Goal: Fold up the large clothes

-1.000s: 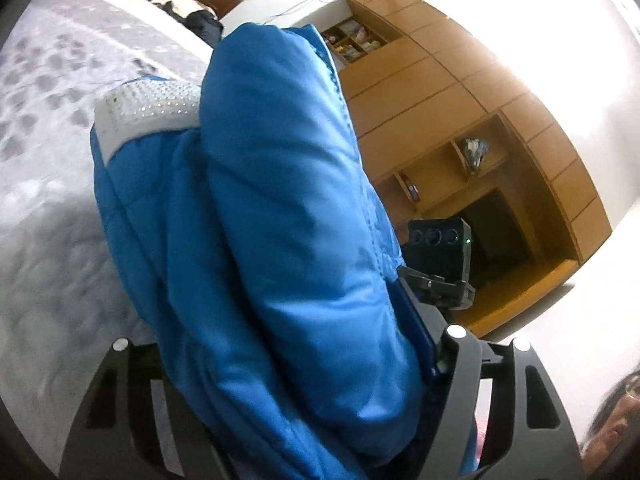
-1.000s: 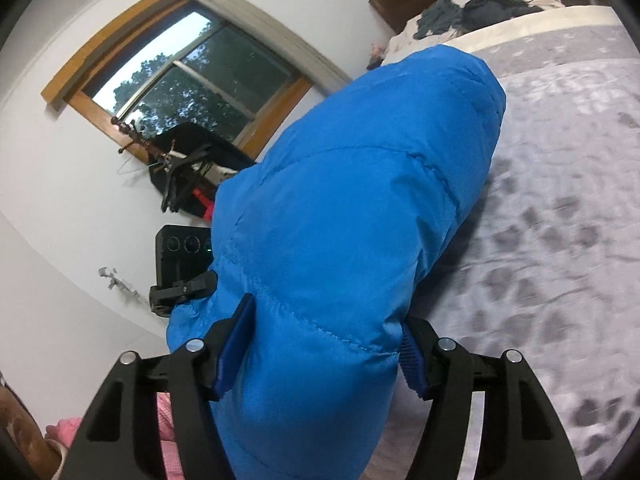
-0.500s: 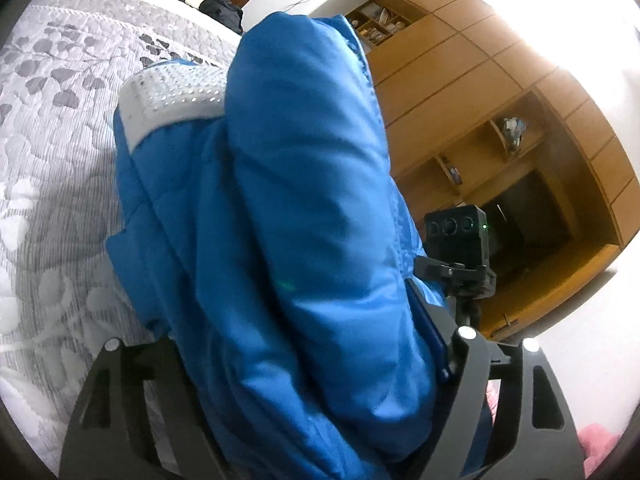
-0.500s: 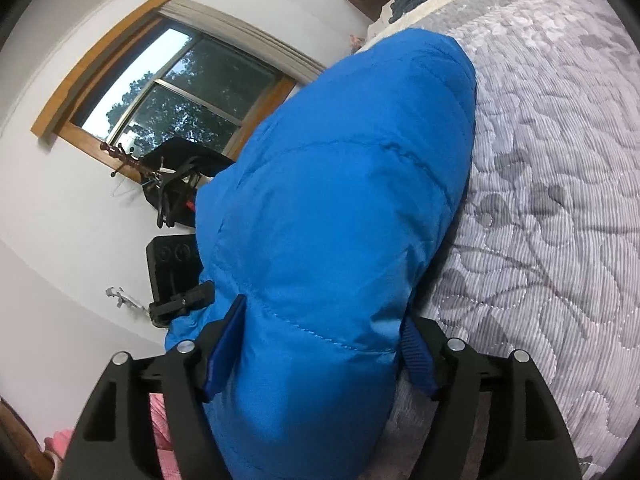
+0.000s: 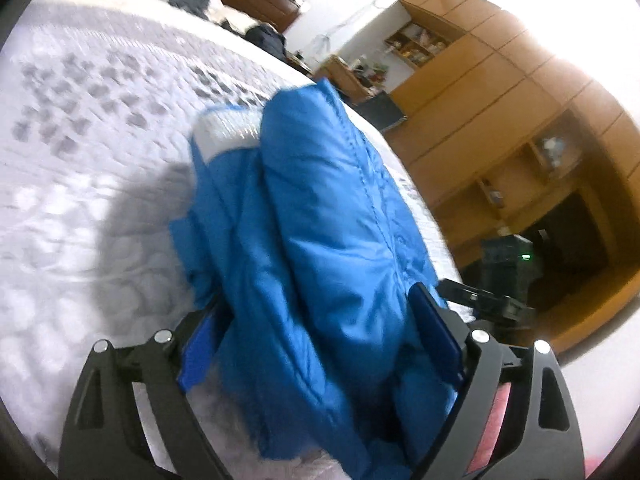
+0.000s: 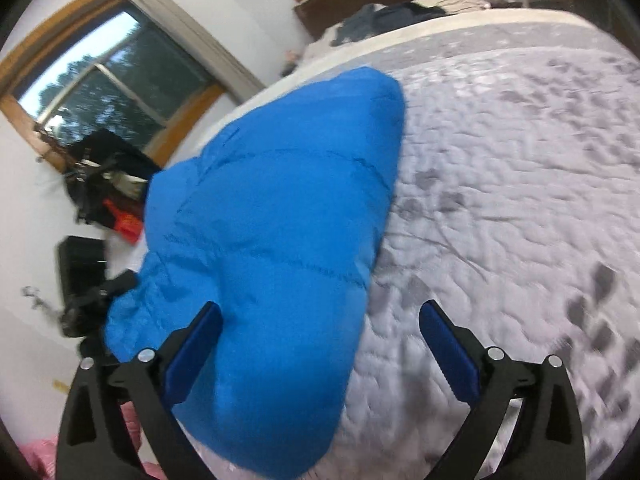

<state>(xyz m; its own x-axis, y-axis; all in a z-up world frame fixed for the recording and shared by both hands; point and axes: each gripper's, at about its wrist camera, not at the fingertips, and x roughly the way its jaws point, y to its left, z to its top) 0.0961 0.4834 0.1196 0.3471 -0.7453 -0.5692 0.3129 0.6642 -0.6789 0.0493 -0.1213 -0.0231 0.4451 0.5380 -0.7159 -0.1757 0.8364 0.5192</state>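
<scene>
The blue padded jacket [image 5: 320, 240] now lies down on the grey quilted bed [image 5: 100, 160], a bundled, folded mass running from the bottom centre of the left wrist view up toward the middle, its white lining patch [image 5: 224, 136] showing at the far end. Half a second ago it hung clear of the bed in both views; now its underside rests on the quilt.

The bigger change is on my right side. The right gripper [image 6: 320, 344] has let go: its jaws stand spread wide, the jacket [image 6: 272, 240] touching only the left one in the lower left of the frame, with bare quilt [image 6: 520, 200] between the cloth and the other. A moment earlier both pads pinched the fabric.

The left gripper [image 5: 320, 332] is harder to read, since the frame is smeared by motion. Its jaws bracket the jacket's near end with cloth filling the gap, so I judge it is still grasping, perhaps loosening.

I take this as the set-down after a fold: the bundle is placed and the release is half done. The wooden cupboards [image 5: 500, 120] fill the right of the frame.
</scene>
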